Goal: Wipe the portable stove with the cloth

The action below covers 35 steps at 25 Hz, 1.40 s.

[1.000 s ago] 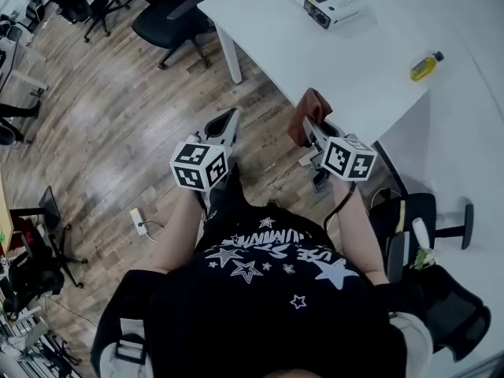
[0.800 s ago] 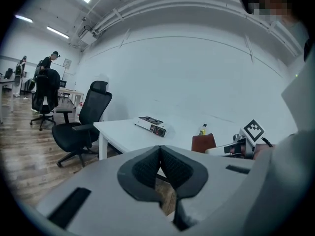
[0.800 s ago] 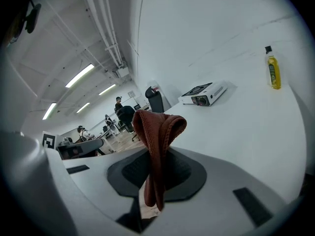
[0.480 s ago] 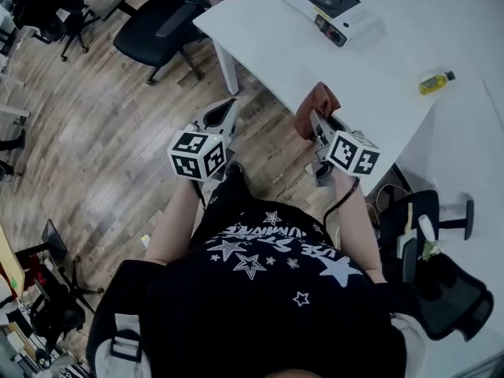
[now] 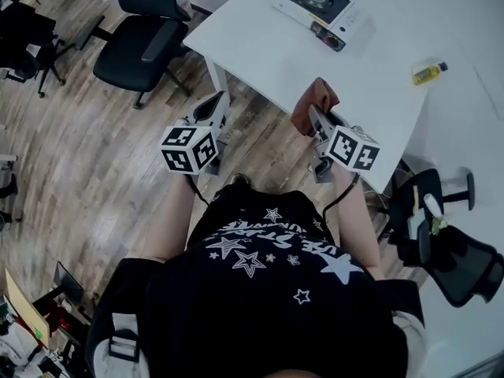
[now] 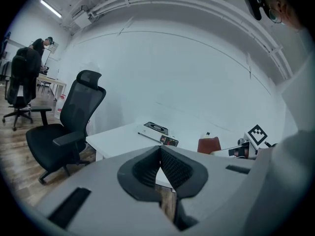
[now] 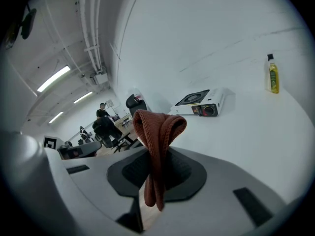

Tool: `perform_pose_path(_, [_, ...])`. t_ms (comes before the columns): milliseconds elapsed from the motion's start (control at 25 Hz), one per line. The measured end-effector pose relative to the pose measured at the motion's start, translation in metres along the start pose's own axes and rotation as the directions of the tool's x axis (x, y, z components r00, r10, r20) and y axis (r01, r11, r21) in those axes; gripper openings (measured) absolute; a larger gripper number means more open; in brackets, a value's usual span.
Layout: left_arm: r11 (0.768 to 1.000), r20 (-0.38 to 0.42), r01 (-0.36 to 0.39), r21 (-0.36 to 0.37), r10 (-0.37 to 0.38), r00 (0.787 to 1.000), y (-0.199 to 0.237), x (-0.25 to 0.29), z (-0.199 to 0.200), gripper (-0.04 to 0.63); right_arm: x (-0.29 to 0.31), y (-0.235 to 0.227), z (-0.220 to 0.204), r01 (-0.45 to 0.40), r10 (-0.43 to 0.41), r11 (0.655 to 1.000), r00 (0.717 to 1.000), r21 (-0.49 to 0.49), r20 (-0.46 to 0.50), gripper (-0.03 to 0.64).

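Observation:
The portable stove (image 5: pixel 319 4) is white with a black burner top and lies at the far side of the white table (image 5: pixel 370 77); the left gripper view shows the stove (image 6: pixel 157 133) and so does the right gripper view (image 7: pixel 199 103). My right gripper (image 5: pixel 312 117) is shut on a folded reddish-brown cloth (image 5: pixel 314 103), held at the table's near edge. The cloth (image 7: pixel 156 146) hangs folded between the jaws. My left gripper (image 5: pixel 214 105) is shut and empty, over the floor left of the table.
A small yellow bottle (image 5: pixel 429 72) stands on the table right of the stove. A black office chair (image 5: pixel 134 42) sits left of the table, another (image 5: pixel 441 242) at right. More chairs and people (image 7: pixel 101 119) are farther off on the wooden floor.
The person has stepped closer to the table; both grippers moved forward, the right one with the cloth now over the table's near edge. Jaw states are unchanged.

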State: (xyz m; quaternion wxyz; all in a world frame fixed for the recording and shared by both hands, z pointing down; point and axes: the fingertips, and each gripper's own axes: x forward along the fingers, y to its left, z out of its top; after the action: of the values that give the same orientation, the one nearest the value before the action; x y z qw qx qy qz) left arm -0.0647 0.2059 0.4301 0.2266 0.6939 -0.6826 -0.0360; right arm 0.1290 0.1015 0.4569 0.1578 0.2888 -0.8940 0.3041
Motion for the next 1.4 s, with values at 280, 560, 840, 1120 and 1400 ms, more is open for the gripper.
perform_pose_path(280, [0.998, -0.041, 0.060, 0.018, -0.059, 0.997, 0.022, 0.024, 0.004, 0.008, 0.012, -0.008, -0.002, 0.067, -0.067, 0.997, 0.998, 0.045, 0.005, 0.063])
perform_pose_path(560, [0.995, -0.053, 0.091, 0.044, -0.089, 0.995, 0.034, 0.069, 0.027, 0.008, 0.038, -0.039, 0.032, 0.111, -0.114, 0.986, 0.993, 0.121, 0.020, 0.063])
perform_pose_path(840, [0.991, -0.074, 0.106, 0.085, -0.100, 0.992, 0.054, 0.128, 0.057, 0.008, 0.089, -0.073, 0.092, 0.102, -0.112, 0.982, 0.992, 0.157, 0.060, 0.063])
perform_pose_path(1120, [0.984, -0.087, 0.135, 0.120, -0.125, 0.988, 0.070, 0.198, 0.099, 0.008, 0.134, -0.099, 0.152, 0.066, -0.092, 0.971, 0.991, 0.228, 0.102, 0.063])
perform_pose_path(1400, [0.976, -0.091, 0.163, 0.144, -0.151, 0.984, 0.073, 0.261, 0.132, 0.008, 0.167, -0.118, 0.201, 0.039, -0.063, 0.977, 0.993, 0.212, 0.105, 0.063])
